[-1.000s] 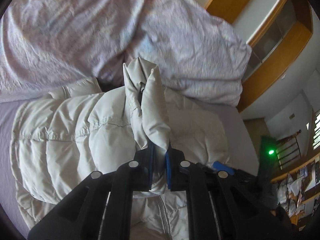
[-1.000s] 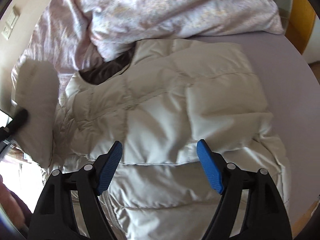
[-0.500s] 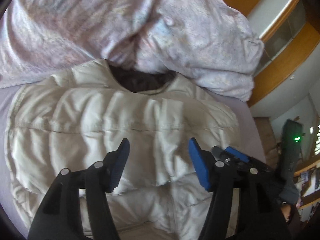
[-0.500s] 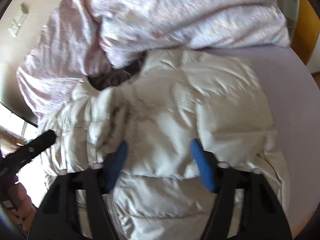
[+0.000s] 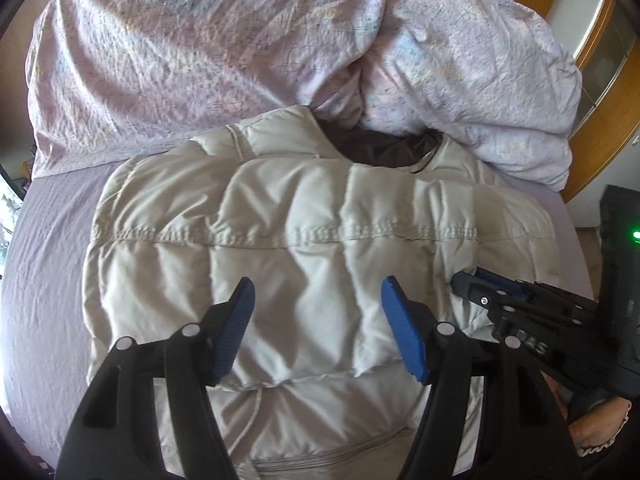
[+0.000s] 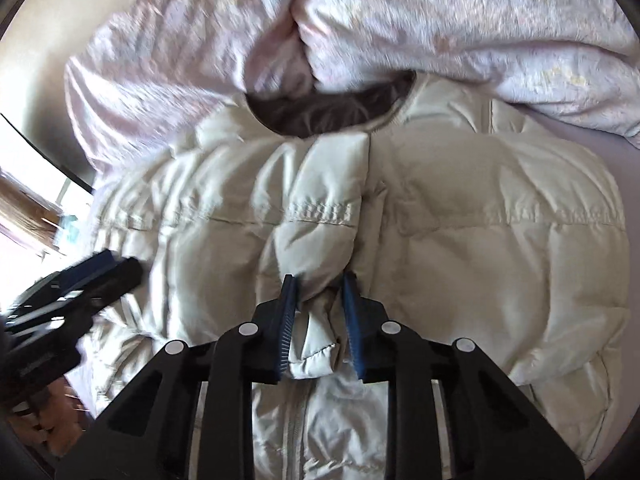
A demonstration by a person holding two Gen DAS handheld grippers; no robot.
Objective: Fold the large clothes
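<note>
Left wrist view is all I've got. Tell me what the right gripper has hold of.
Observer: The right gripper has a sleeve of the jacket between its fingers; its jaws have just been closing on it.
Operator: Say which part of the sleeve.
Observer: The cuff end; it pokes back past the pads toward the camera.
Operator: Describe how the sleeve lies.
Observer: Folded over the chest, running from just under the dark collar opening down to the gripper.
</note>
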